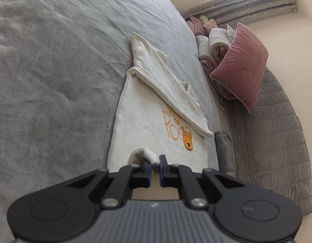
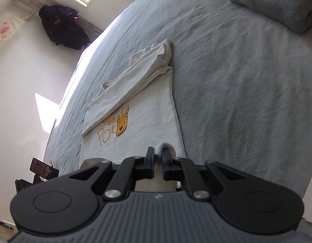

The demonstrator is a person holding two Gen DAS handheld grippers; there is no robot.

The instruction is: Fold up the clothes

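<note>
Each gripper [image 1: 154, 163] [image 2: 158, 158] pinches the cream shirt's [image 1: 147, 125] hem

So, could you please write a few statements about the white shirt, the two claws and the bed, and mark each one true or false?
1. The left claw is shut on the hem of the white shirt. True.
2. The right claw is open and holds nothing. False: it is shut on the shirt's hem too.
3. The shirt lies on a grey bed cover. True.
4. The shirt's print shows a blue car. False: it is a yellow bear face with orange letters.
5. A pink cushion leans at the side of the bed. True.
6. The shirt is spread fully flat. False: one side is already folded over the front.
</note>
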